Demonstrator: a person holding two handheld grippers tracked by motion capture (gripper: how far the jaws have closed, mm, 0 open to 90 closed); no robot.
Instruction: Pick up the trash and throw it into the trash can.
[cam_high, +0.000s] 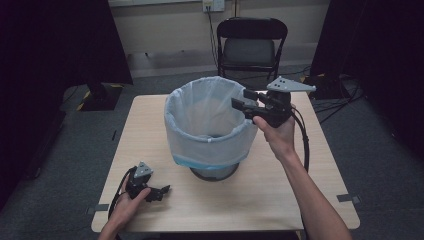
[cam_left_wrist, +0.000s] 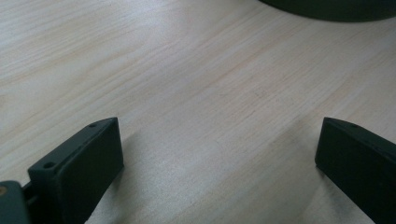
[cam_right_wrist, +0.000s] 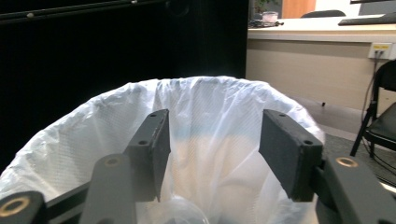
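Observation:
A round bin (cam_high: 212, 170) lined with a white plastic bag (cam_high: 200, 117) stands in the middle of the wooden table (cam_high: 280, 195). My right gripper (cam_high: 242, 100) hovers open at the bin's right rim, jaws pointing left over the bag opening, nothing between them. In the right gripper view the bag (cam_right_wrist: 205, 116) spreads wide beyond the open jaws of the right gripper (cam_right_wrist: 215, 149). My left gripper (cam_high: 162, 192) rests low on the table near the front left corner, open and empty. The left gripper view has bare wood (cam_left_wrist: 201, 93) between the jaws and the bin's dark base (cam_left_wrist: 336, 9) at the top edge.
A black folding chair (cam_high: 250, 47) stands behind the table against the back wall. Dark curtains hang at both sides. Cables (cam_high: 340, 97) lie on the floor at the right. The table's front and left parts are bare wood.

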